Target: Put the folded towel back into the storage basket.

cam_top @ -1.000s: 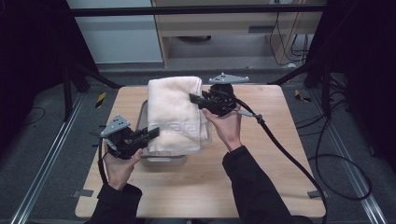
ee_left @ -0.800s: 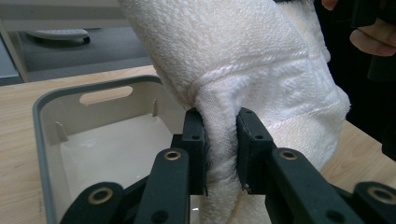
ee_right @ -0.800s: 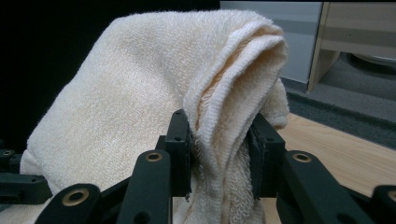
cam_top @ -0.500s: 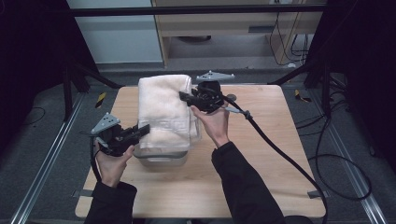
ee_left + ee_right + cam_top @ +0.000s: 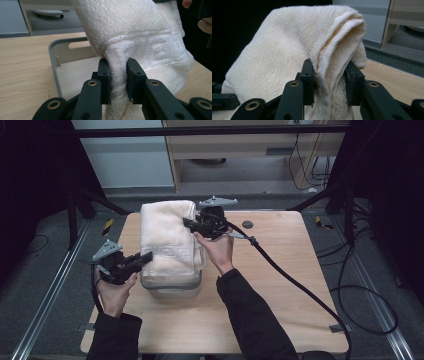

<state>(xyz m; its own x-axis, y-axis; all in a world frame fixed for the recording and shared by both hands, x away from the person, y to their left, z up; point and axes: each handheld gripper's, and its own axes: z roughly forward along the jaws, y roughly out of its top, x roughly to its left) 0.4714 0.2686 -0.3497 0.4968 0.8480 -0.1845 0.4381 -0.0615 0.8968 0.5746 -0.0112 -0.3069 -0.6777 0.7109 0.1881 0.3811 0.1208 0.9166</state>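
Observation:
A folded cream towel is held up over a grey plastic bin on the wooden table. My left gripper is shut on the towel's near left edge; in the left gripper view its jaws pinch a thick fold of the towel above the bin's rim. At the towel's far right side my right gripper is shut on it; the right gripper view has a doubled edge of the towel squeezed between its jaws. The towel hides most of the bin's inside.
A black cable trails from the right gripper across the table to the right. A small dark disc lies on the table's far side. Black frame posts and floor rails flank the table; a cabinet stands behind.
Both grippers have carried the towel leftward and a little toward the far side, so it now hangs higher over the bin. The grips have not changed.

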